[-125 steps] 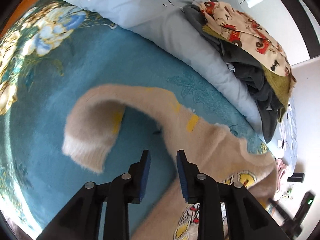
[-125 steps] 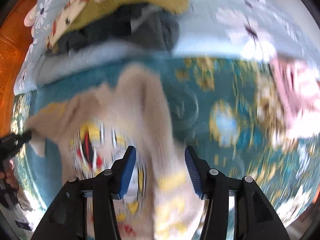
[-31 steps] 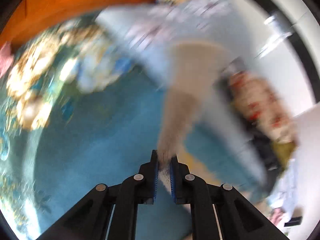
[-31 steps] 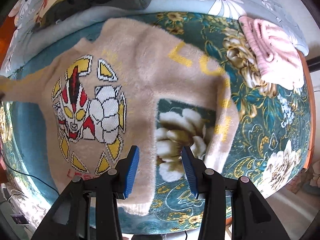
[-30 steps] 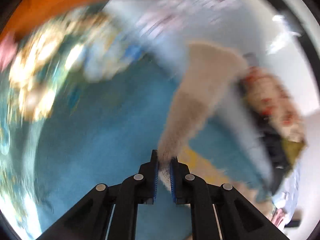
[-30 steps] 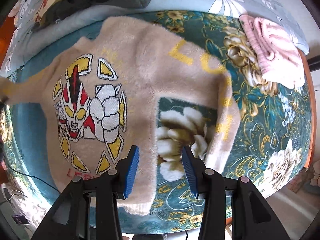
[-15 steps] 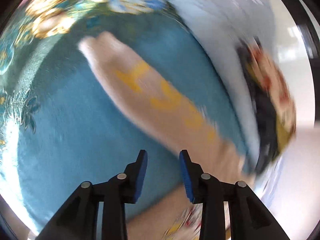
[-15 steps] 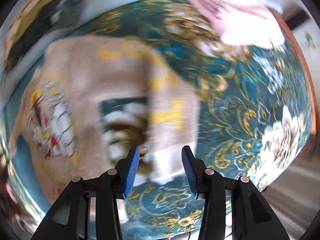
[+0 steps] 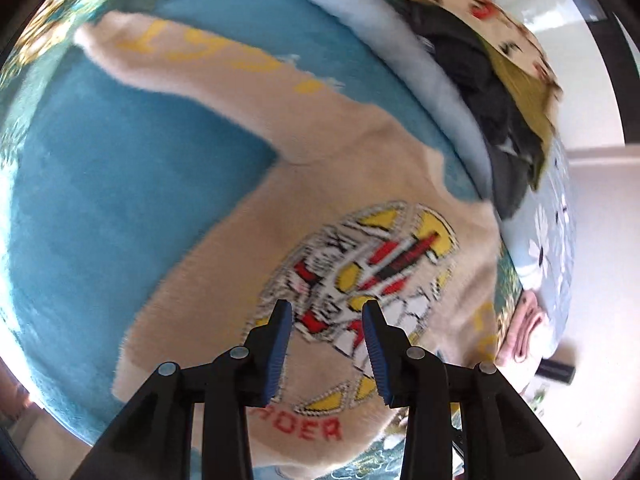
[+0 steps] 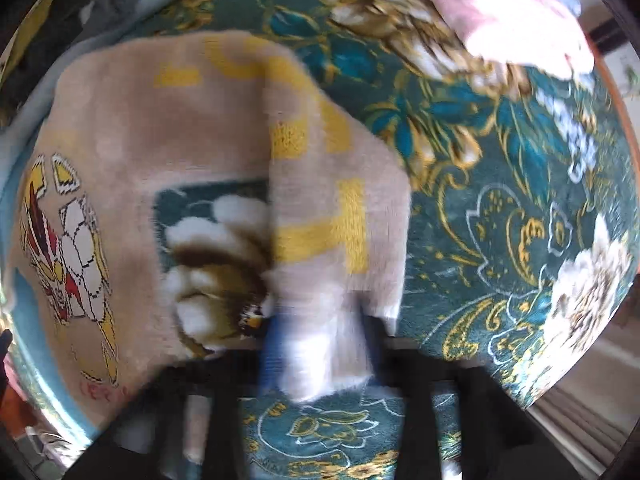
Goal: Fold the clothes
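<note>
Right gripper (image 10: 320, 344) blurred around sweater (image 10: 160, 120) sleeve cuff (image 10: 316, 360), clamp state unclear; left gripper (image 9: 325, 334) apart, empty over chest print; you're spreading sleeves, so pull yours straight outward next.

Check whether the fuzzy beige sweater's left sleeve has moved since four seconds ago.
Yes. The fuzzy beige sweater's left sleeve, earlier curled over itself, now lies straight out across the teal floral blanket, cuff away from the pale blue pillow.

I am in a bedroom at home: under me lies a bed spread with a teal flowered blanket (image 10: 500, 184), a pale blue flower-print quilt (image 9: 436, 68) is bunched along its far edge, and a heap of unfolded clothes (image 9: 492, 60) sits on that quilt.
</note>
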A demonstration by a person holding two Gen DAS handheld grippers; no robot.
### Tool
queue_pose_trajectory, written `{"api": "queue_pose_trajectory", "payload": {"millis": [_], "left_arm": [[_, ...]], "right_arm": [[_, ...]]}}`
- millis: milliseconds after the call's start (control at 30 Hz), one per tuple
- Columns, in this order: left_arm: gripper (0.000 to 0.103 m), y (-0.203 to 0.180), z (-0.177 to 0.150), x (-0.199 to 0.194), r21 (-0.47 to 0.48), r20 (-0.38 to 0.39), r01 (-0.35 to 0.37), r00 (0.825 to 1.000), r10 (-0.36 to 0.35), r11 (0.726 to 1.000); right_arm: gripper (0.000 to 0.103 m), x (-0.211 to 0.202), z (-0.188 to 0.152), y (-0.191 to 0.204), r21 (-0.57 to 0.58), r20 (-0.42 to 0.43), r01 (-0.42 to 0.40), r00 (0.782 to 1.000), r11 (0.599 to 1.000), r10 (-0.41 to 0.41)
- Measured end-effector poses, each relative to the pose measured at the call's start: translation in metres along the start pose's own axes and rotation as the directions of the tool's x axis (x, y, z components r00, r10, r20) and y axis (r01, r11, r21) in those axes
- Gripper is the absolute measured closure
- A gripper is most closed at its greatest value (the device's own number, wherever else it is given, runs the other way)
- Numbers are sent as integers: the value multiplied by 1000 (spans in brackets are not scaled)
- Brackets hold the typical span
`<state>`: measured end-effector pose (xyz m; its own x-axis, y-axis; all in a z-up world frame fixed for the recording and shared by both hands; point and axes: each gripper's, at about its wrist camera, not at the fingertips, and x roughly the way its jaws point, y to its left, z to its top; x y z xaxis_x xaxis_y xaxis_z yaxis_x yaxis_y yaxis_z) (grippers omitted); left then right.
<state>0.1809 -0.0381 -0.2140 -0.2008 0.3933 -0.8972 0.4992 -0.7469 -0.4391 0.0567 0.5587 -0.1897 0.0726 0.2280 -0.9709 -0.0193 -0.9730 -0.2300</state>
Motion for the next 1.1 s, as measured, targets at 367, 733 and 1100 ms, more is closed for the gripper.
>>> {"api": "queue_pose_trajectory", "payload": {"millis": [367,733,1100], "left_arm": [[60,-10,-12,-10,-38,39,-34,999,36,999],[59,-17,-26,-14,-49,57,-87,994,90,995],[49,23,-19,-17,130,68,-284,959,277,950]], "right_arm": [[96,-50,114,-103,82,164,-16,987,997,2],[95,-4,165,-92,4,106,31,994,1000,-31],[62,-51,85,-87,31,205,-179,964,983,169]]}}
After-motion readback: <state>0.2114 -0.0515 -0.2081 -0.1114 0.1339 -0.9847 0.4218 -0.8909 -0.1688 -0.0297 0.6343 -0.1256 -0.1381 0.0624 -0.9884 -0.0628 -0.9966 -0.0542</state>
